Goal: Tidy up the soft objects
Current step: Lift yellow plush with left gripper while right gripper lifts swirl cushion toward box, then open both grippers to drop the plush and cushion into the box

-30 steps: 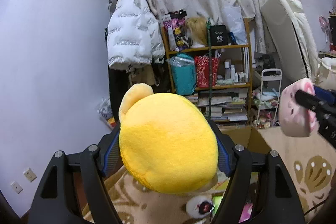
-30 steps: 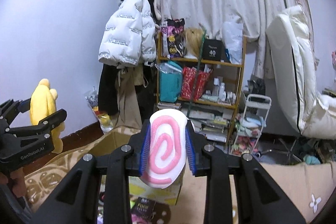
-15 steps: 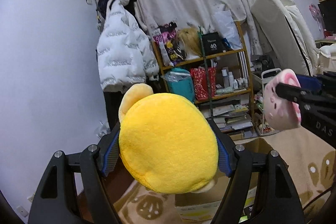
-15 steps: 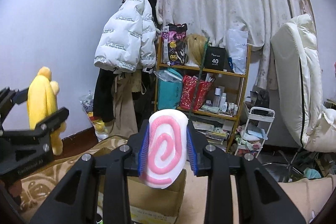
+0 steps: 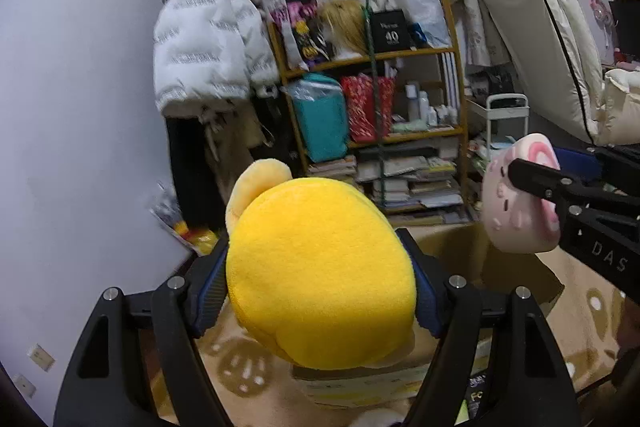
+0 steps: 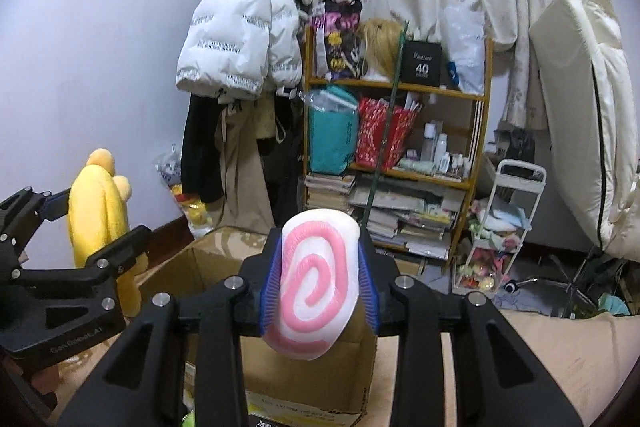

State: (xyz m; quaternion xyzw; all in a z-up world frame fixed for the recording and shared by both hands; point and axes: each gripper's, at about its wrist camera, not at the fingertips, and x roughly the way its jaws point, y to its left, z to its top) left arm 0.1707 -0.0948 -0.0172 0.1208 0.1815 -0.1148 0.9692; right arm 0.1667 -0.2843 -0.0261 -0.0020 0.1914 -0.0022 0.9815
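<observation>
My left gripper (image 5: 318, 285) is shut on a round yellow plush toy (image 5: 316, 247), which hides the space between the pads. Below and beyond it stands an open cardboard box (image 5: 456, 247). In the right wrist view a pink-and-white swirl plush (image 6: 316, 279) sits between the blue pads of my right gripper (image 6: 319, 293); the jaws are opening slightly, pads still touching it. It hangs over the box (image 6: 224, 267). The right gripper (image 5: 536, 203) with its pink plush (image 5: 508, 203) shows at the right of the left view; the left gripper (image 6: 88, 223) with the yellow toy (image 6: 100, 211) shows at the left.
A wooden shelf (image 6: 400, 91) full of bags, bottles and books stands behind the box, with a white puffer jacket (image 6: 240, 39) hanging beside it. A small white trolley (image 6: 508, 211) and an upright cream mattress (image 6: 592, 115) are to the right. A patterned beige rug (image 5: 588, 307) covers the floor.
Both grippers have come forward and down with their plush toys. The cardboard box now looms larger beneath them and the shelf looks closer.
</observation>
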